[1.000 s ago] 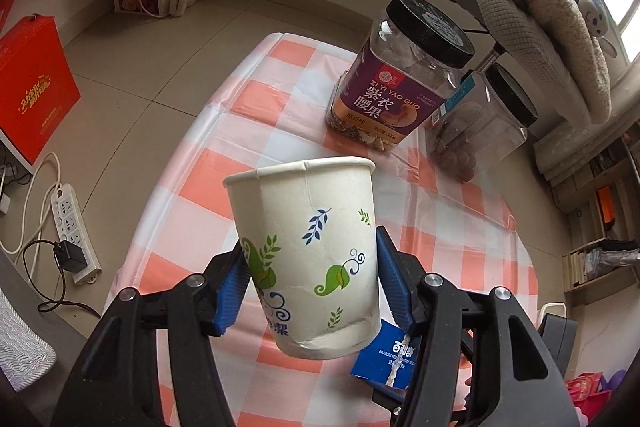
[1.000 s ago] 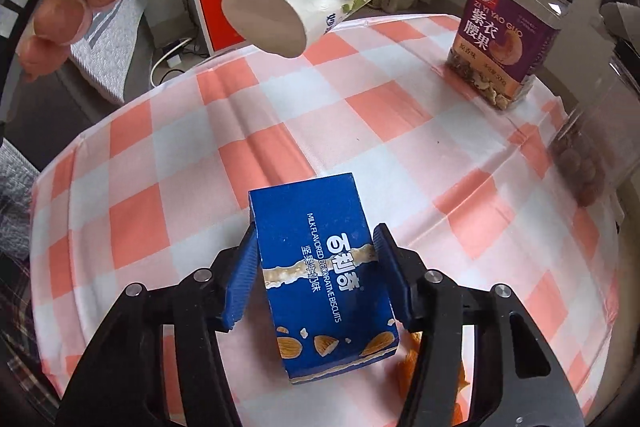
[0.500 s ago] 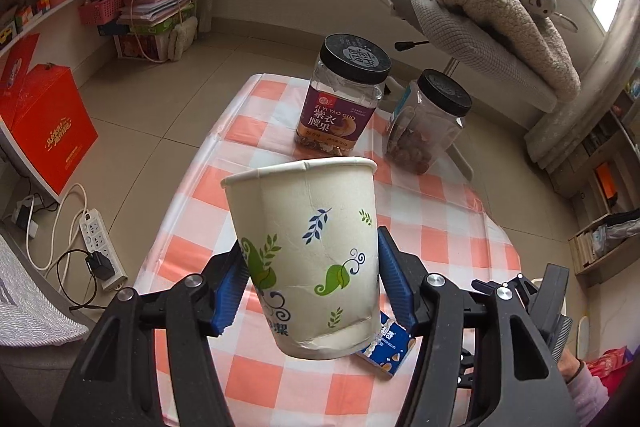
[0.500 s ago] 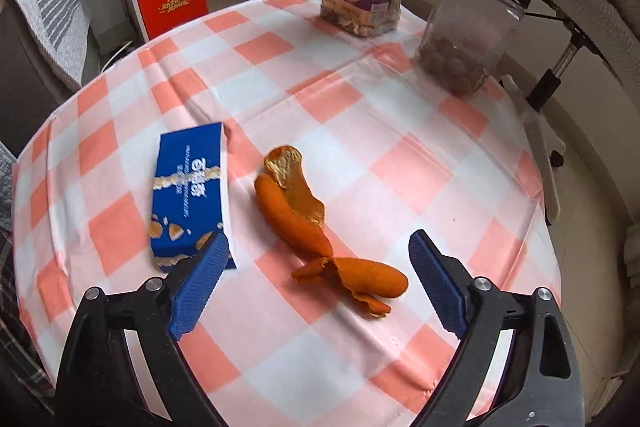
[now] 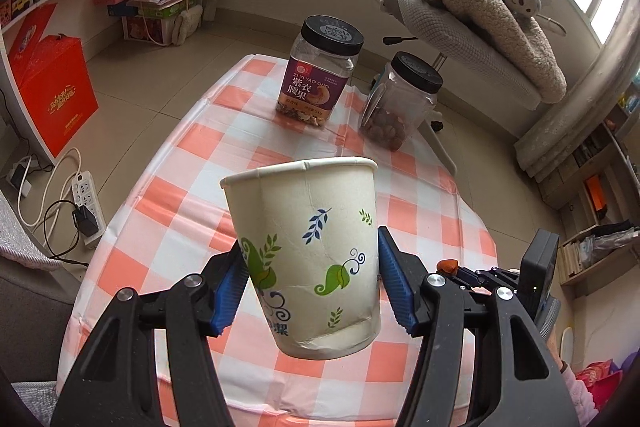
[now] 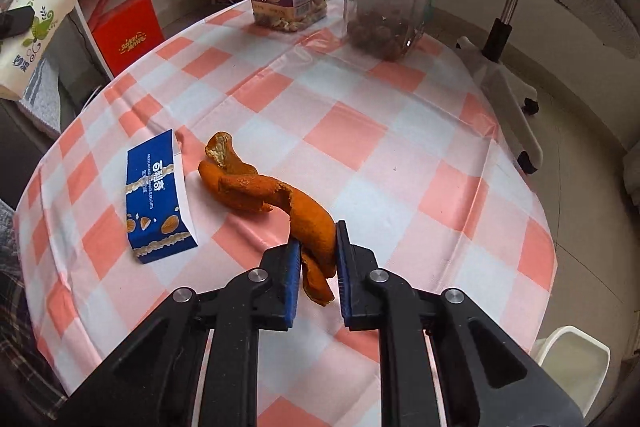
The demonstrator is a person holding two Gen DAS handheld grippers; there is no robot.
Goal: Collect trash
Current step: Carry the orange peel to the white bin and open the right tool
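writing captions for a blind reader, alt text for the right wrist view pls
The right tongs pinch one end of an orange peel on a checked tablecloth. A blue biscuit box lies left of it, two jars behind.

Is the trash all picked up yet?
Not yet. The left hand-held gripper holds the paper cup off the table. The right hand-held gripper has just pinched the orange peel, though most of it lies on the tablecloth. The blue biscuit box waits beside it.
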